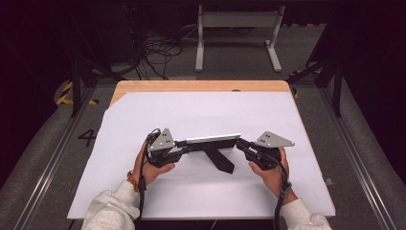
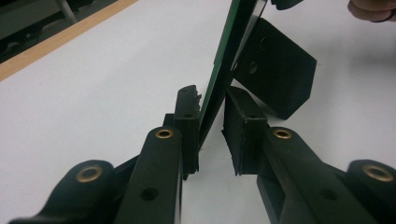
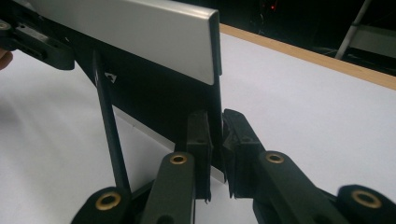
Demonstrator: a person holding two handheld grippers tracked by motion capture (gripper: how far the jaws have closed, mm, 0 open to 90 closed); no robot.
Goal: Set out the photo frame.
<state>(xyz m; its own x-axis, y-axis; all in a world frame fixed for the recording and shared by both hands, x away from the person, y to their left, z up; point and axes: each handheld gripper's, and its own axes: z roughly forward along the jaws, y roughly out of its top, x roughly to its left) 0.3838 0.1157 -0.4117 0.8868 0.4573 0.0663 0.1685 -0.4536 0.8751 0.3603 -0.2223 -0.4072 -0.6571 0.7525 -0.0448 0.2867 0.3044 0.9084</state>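
Observation:
A thin upright panel point(image 1: 213, 140) with a silver top strip and a black face stands on the white sheet, propped by a black stand point(image 1: 220, 160) angled toward me. My left gripper point(image 1: 184, 143) is shut on the panel's left end. In the left gripper view, its green edge point(image 2: 229, 51) runs between the jaws of that gripper point(image 2: 211, 105), with the stand point(image 2: 275, 74) behind. My right gripper point(image 1: 239, 143) is shut on the right end. The right gripper view has the silver strip point(image 3: 130, 32) above the right gripper point(image 3: 215, 123), and the stand's leg point(image 3: 107, 121) at left.
A white sheet point(image 1: 191, 110) covers most of the wooden table point(image 1: 201, 86). Behind the table, on the floor, stand a white metal frame point(image 1: 237, 21) and a tangle of cables point(image 1: 158, 52). Dark rails run along both sides.

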